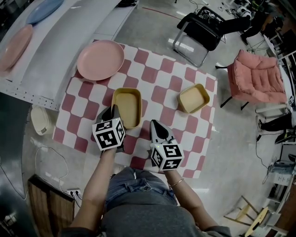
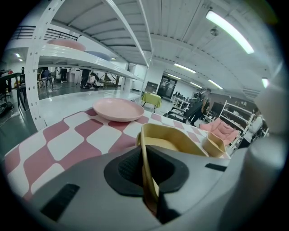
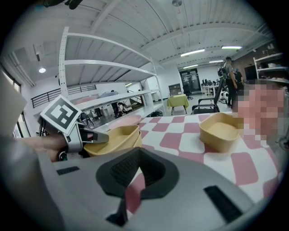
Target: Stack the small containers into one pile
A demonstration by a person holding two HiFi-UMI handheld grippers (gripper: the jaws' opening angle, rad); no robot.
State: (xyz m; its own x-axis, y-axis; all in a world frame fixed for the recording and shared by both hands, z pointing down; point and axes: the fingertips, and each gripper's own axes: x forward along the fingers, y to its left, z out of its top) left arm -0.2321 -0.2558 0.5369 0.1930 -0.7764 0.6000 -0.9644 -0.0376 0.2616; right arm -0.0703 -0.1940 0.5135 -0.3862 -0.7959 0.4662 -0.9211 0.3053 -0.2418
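Note:
A yellow rectangular container (image 1: 127,107) (image 2: 174,137) (image 3: 110,137) sits on the red-and-white checked cloth (image 1: 159,76). My left gripper (image 1: 114,111) (image 2: 148,180) is shut on its near left rim, and the thin wall runs between the pads. A smaller yellow container (image 1: 194,98) (image 2: 216,145) (image 3: 220,131) stands apart to the right on the cloth. My right gripper (image 1: 156,126) (image 3: 128,194) hovers over the cloth just right of the held container, shut with nothing between its jaws. The left gripper (image 3: 95,136) also shows at the left of the right gripper view.
A pink plate (image 1: 100,59) (image 2: 118,109) lies at the cloth's far left corner. A white shelf unit (image 1: 55,55) at left carries a pink plate (image 1: 16,46) and a blue one (image 1: 44,10). A black chair (image 1: 201,30) and a pink armchair (image 1: 259,76) stand beyond the cloth.

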